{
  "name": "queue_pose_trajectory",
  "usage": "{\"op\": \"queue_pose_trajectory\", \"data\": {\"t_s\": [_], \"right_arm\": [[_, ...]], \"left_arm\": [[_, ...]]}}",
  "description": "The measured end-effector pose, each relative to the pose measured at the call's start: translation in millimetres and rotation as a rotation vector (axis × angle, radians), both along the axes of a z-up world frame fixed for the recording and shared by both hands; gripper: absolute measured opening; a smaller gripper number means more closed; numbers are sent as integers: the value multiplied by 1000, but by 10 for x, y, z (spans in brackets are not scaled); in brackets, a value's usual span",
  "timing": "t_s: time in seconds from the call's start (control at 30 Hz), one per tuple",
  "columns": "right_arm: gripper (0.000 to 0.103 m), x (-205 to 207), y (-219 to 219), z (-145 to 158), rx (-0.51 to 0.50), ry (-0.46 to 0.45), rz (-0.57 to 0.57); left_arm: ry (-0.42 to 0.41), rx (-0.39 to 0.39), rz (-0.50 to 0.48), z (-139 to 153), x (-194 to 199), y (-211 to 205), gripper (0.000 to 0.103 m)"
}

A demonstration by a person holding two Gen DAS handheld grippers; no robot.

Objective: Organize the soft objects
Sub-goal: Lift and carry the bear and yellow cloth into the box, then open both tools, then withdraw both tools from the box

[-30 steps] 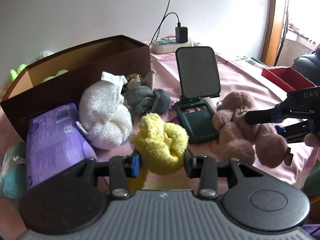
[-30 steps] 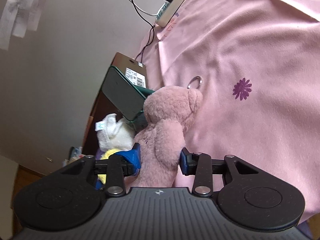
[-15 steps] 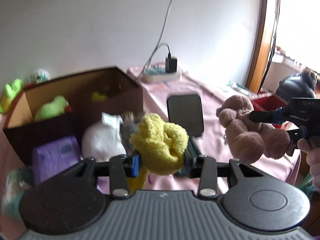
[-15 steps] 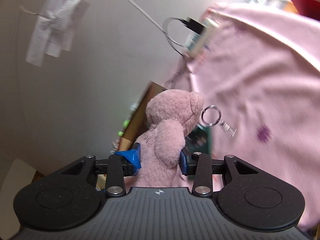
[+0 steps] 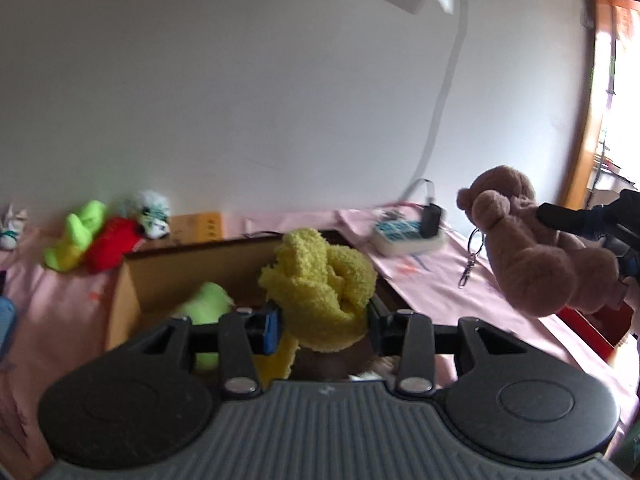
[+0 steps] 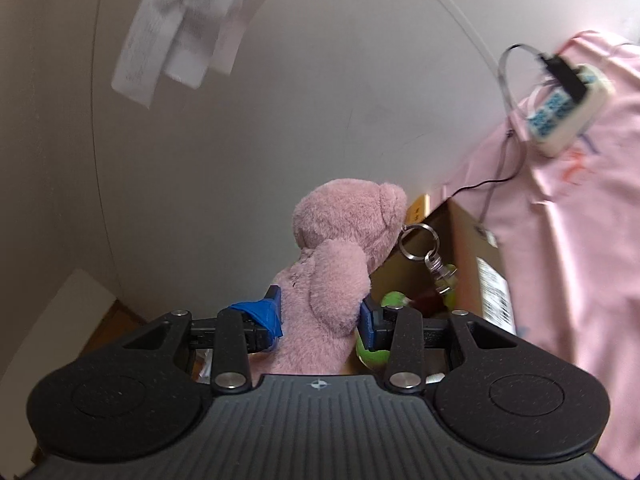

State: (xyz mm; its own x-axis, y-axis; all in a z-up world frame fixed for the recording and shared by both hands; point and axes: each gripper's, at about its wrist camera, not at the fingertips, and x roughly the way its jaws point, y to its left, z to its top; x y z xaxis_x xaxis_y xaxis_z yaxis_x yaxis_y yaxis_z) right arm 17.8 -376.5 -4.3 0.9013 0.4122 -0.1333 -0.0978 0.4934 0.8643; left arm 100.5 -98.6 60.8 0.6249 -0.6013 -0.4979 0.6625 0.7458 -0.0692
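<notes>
My left gripper (image 5: 322,330) is shut on a knotted yellow fuzzy sock (image 5: 320,284) and holds it up over the open brown cardboard box (image 5: 160,272). A lime green soft toy (image 5: 206,304) lies inside the box. My right gripper (image 6: 320,320) is shut on a pink-brown teddy bear (image 6: 340,256) with a key ring (image 6: 420,240), held in the air beside the box (image 6: 472,248). The bear also shows at the right of the left wrist view (image 5: 528,248), gripped by the right gripper's fingers (image 5: 568,214).
A lime green toy (image 5: 76,236), a red one (image 5: 110,248) and a white-green one (image 5: 152,208) lie on the pink cloth (image 5: 432,292) behind the box. A white power strip (image 5: 408,234) with a charger sits by the wall. Paper notes (image 6: 180,28) hang on the wall.
Both grippers have risen and swung toward the box with their toys. The table items in front of the box have dropped out of view. The box interior now shows below.
</notes>
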Motion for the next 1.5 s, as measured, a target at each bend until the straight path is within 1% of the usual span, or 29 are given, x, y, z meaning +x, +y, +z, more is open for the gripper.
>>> {"op": "queue_pose_trajectory", "data": {"t_s": [0.17, 0.3, 0.43, 0.53, 0.67, 0.77, 0.8, 0.83, 0.93, 1.1, 1.17, 1.27, 1.5], "right_arm": [[22, 647, 206, -75, -4, 76, 55], [22, 1059, 398, -210, -28, 154, 68], [22, 1378, 598, -389, -65, 239, 85], [22, 1528, 754, -520, -109, 290, 104], [23, 1672, 993, -626, -236, 340, 114], [25, 1767, 1099, -692, -301, 374, 130], [25, 1790, 1111, -703, -318, 385, 131], [26, 1791, 1125, -701, -337, 404, 130], [26, 1767, 1105, -650, -393, 407, 128], [26, 1619, 1014, -546, -395, 412, 87], [26, 1542, 1021, -499, -404, 399, 71], [26, 1416, 1026, -431, -388, 383, 68], [26, 1137, 1143, -237, -441, 338, 30]], "left_arm": [[35, 24, 53, -60, 460, -17, 41], [58, 59, 97, -217, 761, 0, 41], [101, 91, 148, -405, 1060, 114, 41], [136, 121, 172, -547, 1223, 193, 41], [160, 161, 186, -690, 1319, 252, 42], [179, 185, 195, -775, 1343, 276, 46], [185, 189, 200, -799, 1352, 288, 48], [212, 198, 192, -818, 1355, 301, 50], [219, 205, 200, -852, 1348, 337, 56], [203, 215, 200, -825, 1275, 347, 64], [191, 218, 205, -788, 1246, 346, 64], [178, 208, 216, -709, 1188, 373, 66], [150, 198, 238, -508, 969, 413, 66]]}}
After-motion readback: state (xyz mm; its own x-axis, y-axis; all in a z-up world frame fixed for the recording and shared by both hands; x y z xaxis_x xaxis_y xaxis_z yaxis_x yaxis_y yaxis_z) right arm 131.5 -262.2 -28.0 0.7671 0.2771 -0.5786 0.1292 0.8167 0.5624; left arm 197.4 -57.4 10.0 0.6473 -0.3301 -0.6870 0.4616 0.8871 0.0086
